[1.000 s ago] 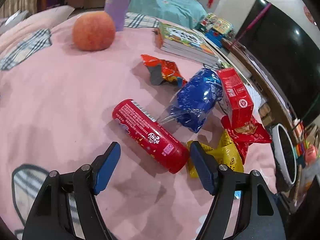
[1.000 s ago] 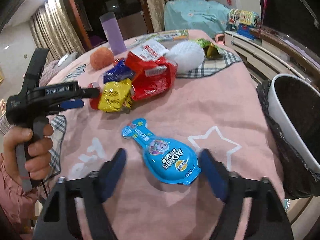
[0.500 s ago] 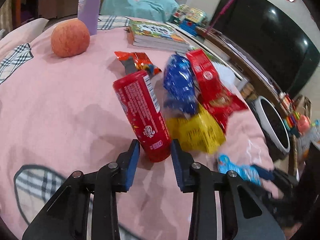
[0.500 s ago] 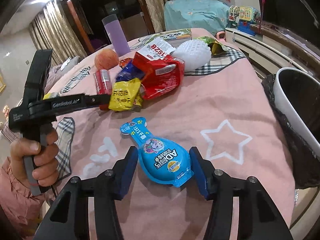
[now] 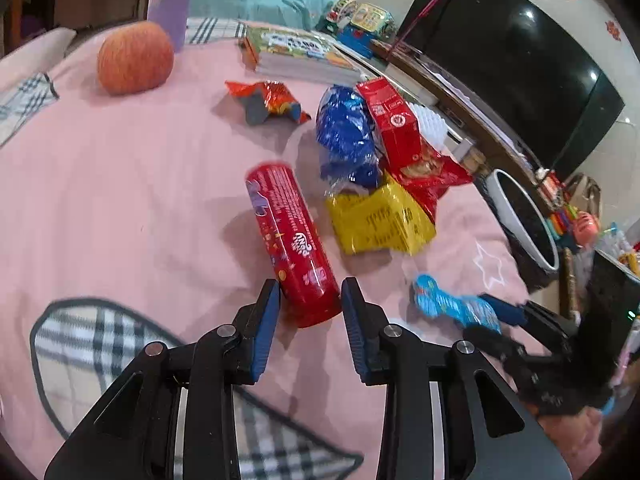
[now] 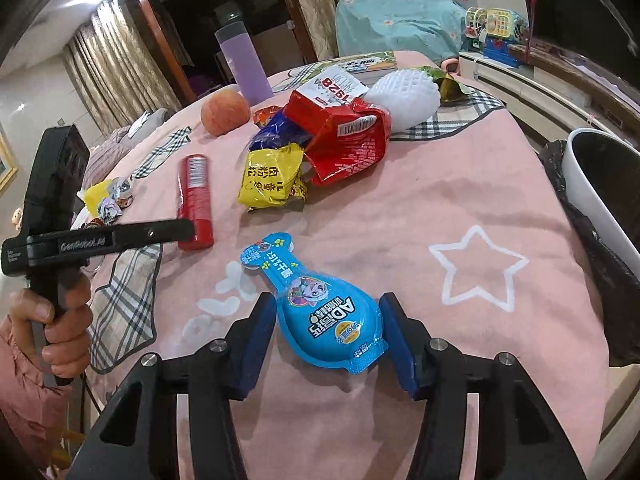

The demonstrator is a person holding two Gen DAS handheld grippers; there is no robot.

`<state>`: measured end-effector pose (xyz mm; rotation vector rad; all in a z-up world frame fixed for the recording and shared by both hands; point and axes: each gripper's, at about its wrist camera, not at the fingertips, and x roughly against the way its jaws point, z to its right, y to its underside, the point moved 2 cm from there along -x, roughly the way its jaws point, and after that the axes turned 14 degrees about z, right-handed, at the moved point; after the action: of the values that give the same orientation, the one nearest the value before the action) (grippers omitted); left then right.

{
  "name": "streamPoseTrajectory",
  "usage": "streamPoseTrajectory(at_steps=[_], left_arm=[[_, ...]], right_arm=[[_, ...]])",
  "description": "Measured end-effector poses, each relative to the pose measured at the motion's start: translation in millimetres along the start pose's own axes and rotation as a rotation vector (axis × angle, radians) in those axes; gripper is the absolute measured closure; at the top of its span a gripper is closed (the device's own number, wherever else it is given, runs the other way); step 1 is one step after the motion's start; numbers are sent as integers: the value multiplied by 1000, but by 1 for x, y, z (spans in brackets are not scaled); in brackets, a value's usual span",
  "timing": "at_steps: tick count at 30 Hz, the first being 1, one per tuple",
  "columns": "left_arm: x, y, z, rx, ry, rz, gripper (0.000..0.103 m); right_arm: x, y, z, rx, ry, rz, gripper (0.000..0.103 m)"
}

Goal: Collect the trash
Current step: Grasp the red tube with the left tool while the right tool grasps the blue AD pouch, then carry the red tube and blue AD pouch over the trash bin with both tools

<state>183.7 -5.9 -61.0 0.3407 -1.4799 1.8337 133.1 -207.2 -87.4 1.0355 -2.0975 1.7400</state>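
Red snack tube lay on the pink cloth, its near end between the blue pads of the left gripper; jaws had just closed to the tube's width and eased a touch, pads against its sides. Blue bottle-shaped packet lay flat nearer the cloth's front edge, its wide end between the fingers of the right gripper; those jaws had also just narrowed and eased a touch, pads at the packet's rim, though firm pressure could not be told. Behind the tube, a heap: yellow packet, blue wrapper, red bag and red carton, touching. Orange wrapper and an apple lay farther back. White bin with black liner stood off the cloth's right edge; contents hidden. Only the right view showed the white foam net, the purple cup's lid and the hand on the left gripper's handle.
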Motion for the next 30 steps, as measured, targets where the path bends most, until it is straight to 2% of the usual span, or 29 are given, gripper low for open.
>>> streamPoseTrajectory(at_steps=[4, 7, 11, 13, 14, 17, 18, 19, 23, 30], left_arm=[[-12, -1, 13, -37, -78, 36, 69], [-21, 3, 13, -38, -134, 36, 68], [-23, 2, 11, -20, -151, 63, 62], [-24, 0, 11, -15, -161, 72, 62], [-25, -1, 10, -12, -161, 76, 62], [-27, -2, 8, -7, -149, 76, 72], [-27, -2, 7, -4, -136, 76, 72], [-26, -1, 7, -5, -129, 77, 72], [-15, 5, 12, -21, -112, 78, 73], [14, 30, 31, -42, -59, 71, 75]], right_arm=[[0, 0, 0, 12, 2, 3, 48], [0, 0, 0, 33, 5, 1, 48], [1, 1, -5, 94, -2, -3, 32], [-1, 1, -8, 145, 21, -4, 31], [-3, 0, -8, 156, 29, -6, 31], [-7, 0, -4, 145, 31, -13, 35], [-7, -1, -2, 140, 39, -12, 44], [-7, -1, -1, 140, 48, -13, 48], [-1, 0, -1, 131, 51, -5, 49], [19, 3, 10, 35, 40, 43, 49]])
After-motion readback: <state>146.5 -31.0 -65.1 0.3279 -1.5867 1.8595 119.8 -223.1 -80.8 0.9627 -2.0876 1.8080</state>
